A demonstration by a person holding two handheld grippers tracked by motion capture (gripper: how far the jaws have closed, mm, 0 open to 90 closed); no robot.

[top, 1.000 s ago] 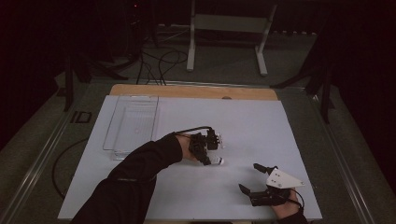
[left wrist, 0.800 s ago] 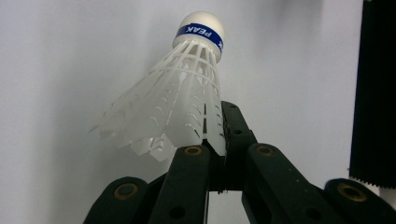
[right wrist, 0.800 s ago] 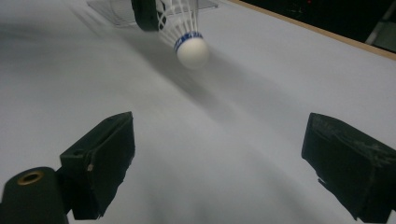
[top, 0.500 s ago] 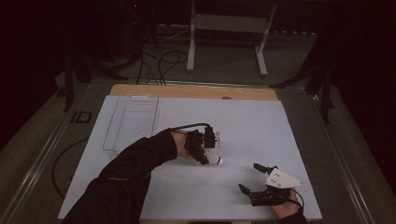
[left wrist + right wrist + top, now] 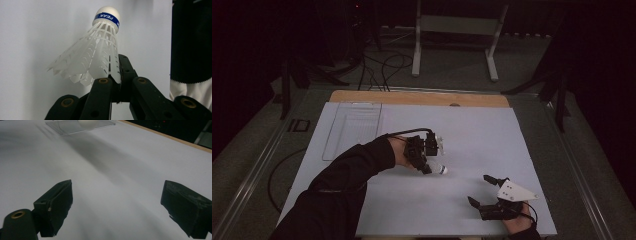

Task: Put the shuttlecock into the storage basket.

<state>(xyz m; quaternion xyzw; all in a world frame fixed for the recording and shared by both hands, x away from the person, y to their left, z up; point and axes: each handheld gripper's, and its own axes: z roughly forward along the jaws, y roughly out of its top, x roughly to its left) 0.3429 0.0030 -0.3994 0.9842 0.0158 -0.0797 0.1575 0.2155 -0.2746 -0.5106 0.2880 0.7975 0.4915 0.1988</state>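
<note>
On the tabletop, left claw clamps a white shuttlecock, skirt rim partly hidden; right claw gapes, clear tray cropped.

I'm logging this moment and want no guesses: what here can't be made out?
- Shuttlecock skirt: in the left gripper view, its pinched edge sits behind the left gripper jaws.
- Blue band lettering: cut off where it wraps round the cap.
- Clear tray: top edge of the right gripper view crops it, and it is blurred.
- Round pale object there: cropped, unidentifiable.
</note>
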